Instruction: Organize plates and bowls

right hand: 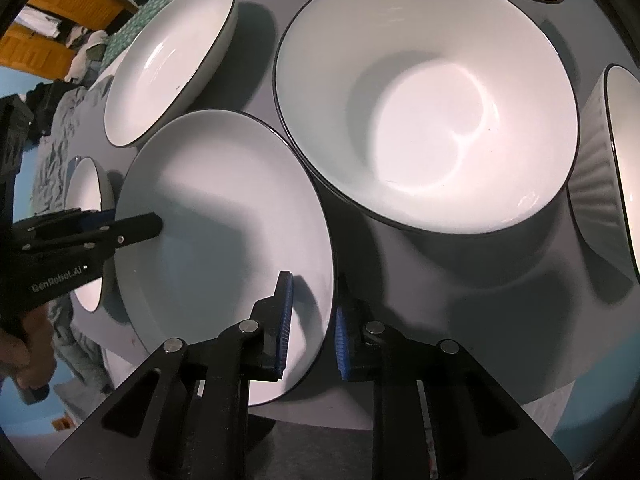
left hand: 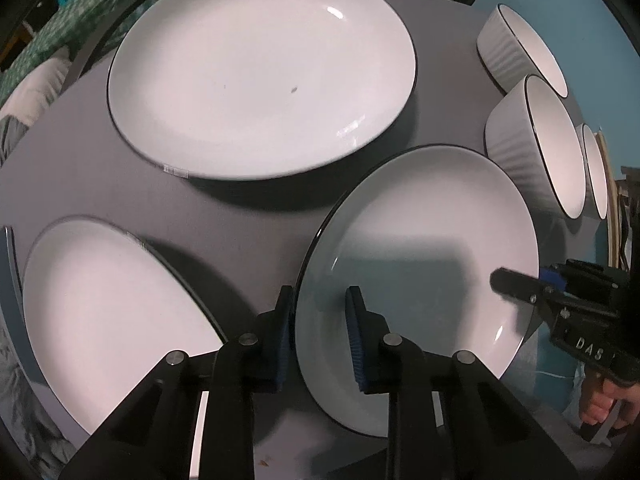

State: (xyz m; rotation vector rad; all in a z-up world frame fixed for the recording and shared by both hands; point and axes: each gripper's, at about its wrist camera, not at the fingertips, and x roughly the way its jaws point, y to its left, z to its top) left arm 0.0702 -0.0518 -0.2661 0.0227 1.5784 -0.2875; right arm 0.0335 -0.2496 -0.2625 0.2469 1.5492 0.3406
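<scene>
A white plate with a dark rim is held between both grippers above the grey table. My left gripper straddles its left rim, one finger under and one over, jaws partly closed on it. My right gripper straddles the opposite rim the same way; it also shows in the left wrist view. A large white plate lies beyond and another plate lies to the left. Ribbed white bowls stand at the right. A wide bowl fills the right wrist view.
A third bowl sits at the far right table edge. A shallow plate and a ribbed bowl flank the wide bowl. A green patterned box and cloth lie past the table's left edge. The wall is blue.
</scene>
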